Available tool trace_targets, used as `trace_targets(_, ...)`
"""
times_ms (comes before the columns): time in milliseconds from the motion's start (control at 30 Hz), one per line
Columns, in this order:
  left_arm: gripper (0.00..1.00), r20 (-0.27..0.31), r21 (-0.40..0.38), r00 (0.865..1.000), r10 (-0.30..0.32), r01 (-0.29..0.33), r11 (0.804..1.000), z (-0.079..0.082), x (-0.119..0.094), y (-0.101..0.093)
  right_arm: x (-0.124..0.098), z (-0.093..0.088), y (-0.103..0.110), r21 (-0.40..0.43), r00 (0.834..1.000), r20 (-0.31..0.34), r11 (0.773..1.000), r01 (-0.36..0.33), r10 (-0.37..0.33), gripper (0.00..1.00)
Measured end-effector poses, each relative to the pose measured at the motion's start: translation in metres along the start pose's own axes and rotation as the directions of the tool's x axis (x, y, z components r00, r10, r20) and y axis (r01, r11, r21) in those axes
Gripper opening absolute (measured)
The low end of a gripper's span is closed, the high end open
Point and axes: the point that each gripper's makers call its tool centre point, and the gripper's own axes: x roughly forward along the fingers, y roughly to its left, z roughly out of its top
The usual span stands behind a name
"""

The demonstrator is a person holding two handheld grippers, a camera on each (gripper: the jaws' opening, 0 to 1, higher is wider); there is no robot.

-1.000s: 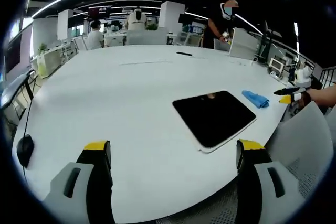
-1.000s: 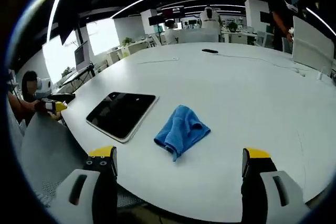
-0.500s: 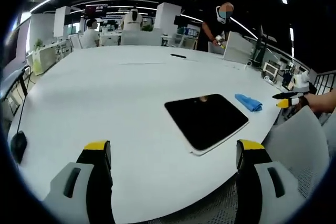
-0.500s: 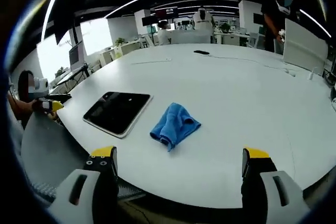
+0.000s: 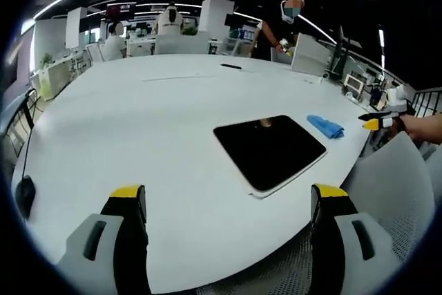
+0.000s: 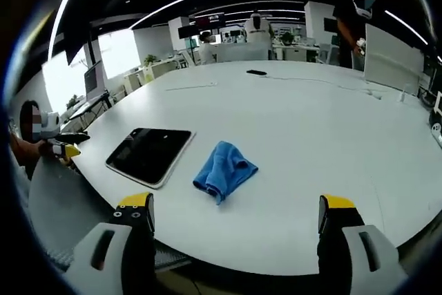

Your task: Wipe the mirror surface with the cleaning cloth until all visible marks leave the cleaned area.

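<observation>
My left gripper (image 5: 228,202) hangs above the near edge of the white table (image 5: 138,115) with its jaws spread wide and nothing between them. My right gripper (image 6: 235,208) is the same, jaws wide and empty, held over the table's edge on the other side of the mirror.

The mirror (image 5: 269,151) lies flat on the table near the rim, a dark rounded rectangle with a pale border; in the right gripper view it is the mirror (image 6: 149,155) ahead and left of my jaws. The blue cleaning cloth (image 6: 224,169) sits crumpled on the table just beside the mirror, apart from it, and directly ahead of the right gripper. From the left gripper view the cloth (image 5: 325,126) lies beyond the mirror's far corner.

Nothing lies between either gripper and the mirror. A grey chair back (image 5: 397,191) rises close to the mirror, at the table's rim. A black mouse (image 5: 24,197) rests at the table's edge, well apart from the mirror. A small dark object (image 6: 256,72) lies far across the table. People stand and sit at desks in the background.
</observation>
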Motion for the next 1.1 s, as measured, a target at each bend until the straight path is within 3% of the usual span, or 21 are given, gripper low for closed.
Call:
trace_targets(300, 0.99, -0.017, 0.006, 1.0, 0.0, 0.0, 1.0, -0.003, 0.001, 0.0, 0.009, 0.016, 0.006, -0.002, 1.0, 0.011, 1.0, -0.008, 0.008, 0.98)
trace_targets(400, 0.99, -0.017, 0.009, 1.0, 0.005, -0.005, 1.0, -0.003, 0.001, 0.001, 0.011, 0.02, 0.01, 0.0, 1.0, -0.005, 1.0, -0.021, 0.021, 0.92)
trace_targets(533, 0.99, -0.024, 0.007, 1.0, 0.001, -0.001, 1.0, -0.004, 0.001, 0.001, 0.014, 0.044, 0.016, 0.01, 1.0, 0.005, 1.0, -0.026, 0.026, 0.95)
trace_targets(700, 0.99, -0.041, 0.03, 0.999, -0.021, 0.022, 0.999, -0.006, 0.003, -0.004, 0.023, 0.076, 0.025, -0.062, 0.999, -0.044, 0.998, -0.018, 0.015, 0.92)
trace_targets(800, 0.99, -0.041, 0.062, 0.999, -0.016, 0.019, 0.998, -0.004, 0.002, -0.004, 0.037, 0.083, 0.03, -0.099, 0.995, -0.095, 0.995, -0.024, 0.015, 0.89)
trace_targets(933, 0.99, -0.041, 0.064, 0.999, -0.033, 0.035, 0.997, 0.0, -0.001, -0.006, 0.059, 0.074, 0.031, -0.117, 0.981, -0.193, 0.991, -0.058, 0.035, 0.77)
trace_targets(1000, 0.99, -0.036, 0.066, 0.999, -0.038, 0.041, 0.997, 0.001, -0.002, -0.009, 0.07, 0.062, 0.028, -0.106, 0.965, -0.26, 0.992, -0.064, 0.034, 0.71)
trace_targets(1100, 0.99, -0.046, 0.086, 0.998, -0.042, 0.045, 0.995, -0.003, -0.002, -0.013, 0.083, 0.046, 0.029, -0.08, 0.945, -0.321, 0.993, -0.09, 0.059, 0.52)
